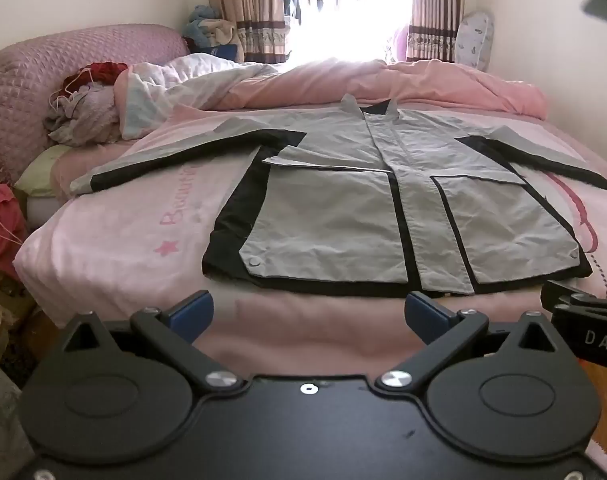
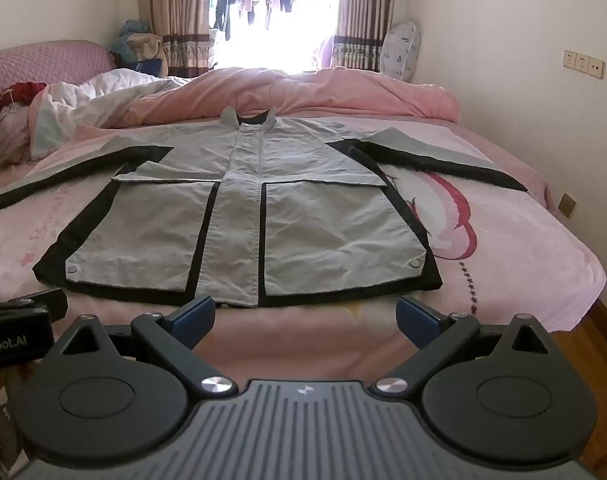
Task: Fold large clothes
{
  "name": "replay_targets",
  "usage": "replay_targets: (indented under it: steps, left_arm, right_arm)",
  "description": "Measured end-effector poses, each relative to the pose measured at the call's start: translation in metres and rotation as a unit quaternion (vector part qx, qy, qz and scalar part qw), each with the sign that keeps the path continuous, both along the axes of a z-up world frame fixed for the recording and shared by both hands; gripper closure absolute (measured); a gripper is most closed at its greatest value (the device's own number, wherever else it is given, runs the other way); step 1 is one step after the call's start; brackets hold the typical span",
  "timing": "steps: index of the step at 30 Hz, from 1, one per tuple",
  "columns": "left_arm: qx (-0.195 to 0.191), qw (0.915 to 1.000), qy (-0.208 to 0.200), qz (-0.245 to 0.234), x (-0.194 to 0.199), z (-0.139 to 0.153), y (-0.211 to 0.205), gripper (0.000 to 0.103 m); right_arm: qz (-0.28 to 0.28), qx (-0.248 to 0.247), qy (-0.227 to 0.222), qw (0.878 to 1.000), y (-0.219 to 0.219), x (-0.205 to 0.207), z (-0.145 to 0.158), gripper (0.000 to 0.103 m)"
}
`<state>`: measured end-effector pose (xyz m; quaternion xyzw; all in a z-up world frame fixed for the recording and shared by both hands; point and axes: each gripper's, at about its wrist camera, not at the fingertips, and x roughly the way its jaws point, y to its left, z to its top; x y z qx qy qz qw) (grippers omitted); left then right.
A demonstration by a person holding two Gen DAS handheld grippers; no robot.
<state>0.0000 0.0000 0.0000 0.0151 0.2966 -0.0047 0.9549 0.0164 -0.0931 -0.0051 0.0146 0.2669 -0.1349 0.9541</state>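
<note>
Jacket (image 2: 239, 216) flat ahead of both grippers, unfolded; left gripper (image 1: 309, 312) & right gripper (image 2: 305, 312) spread wide, empty. All folds left.

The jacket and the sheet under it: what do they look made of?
Jacket: seemingly a thin woven fabric, perhaps cotton or nylon, matte grey with black panels; it creases finely and carries round snaps at the hem corners. Sheet: soft matte pink cloth, probably cotton, with a printed pink motif; it drapes over the bed edge.
</note>
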Motion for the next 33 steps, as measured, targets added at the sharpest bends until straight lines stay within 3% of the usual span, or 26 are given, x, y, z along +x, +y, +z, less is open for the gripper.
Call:
replay_targets:
  steps: [33]
  left_arm:
    - [0.001, 1.0, 0.003, 0.001, -0.0008, -0.0014, -0.0004, 0.0]
  right_arm:
    - [0.0, 0.0, 0.001, 1.0, -0.001, -0.0022, -0.0026, 0.0]
